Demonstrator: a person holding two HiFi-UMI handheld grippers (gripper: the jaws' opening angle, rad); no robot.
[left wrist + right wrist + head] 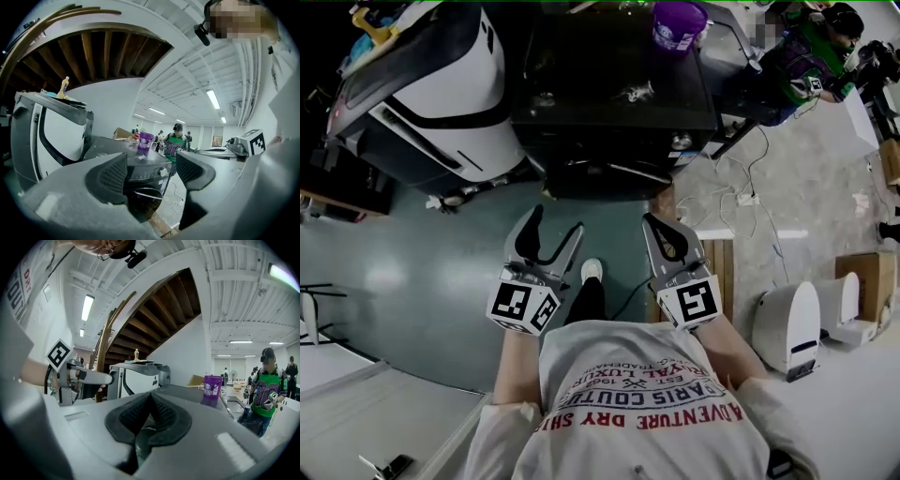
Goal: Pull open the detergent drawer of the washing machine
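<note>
A dark front-loading washing machine stands ahead of me with a purple cup on its top. In the left gripper view its control strip with a round knob shows between the jaws; I cannot pick out the detergent drawer itself. My left gripper hangs in front of the machine, short of it, jaws wide apart and empty. To its right, my right gripper has its pads pressed together with nothing between them.
A white washing machine stands left of the dark one, with a yellow bottle on top. A person in green stands beyond at the right. Cables trail on the floor, and a white appliance sits at my right.
</note>
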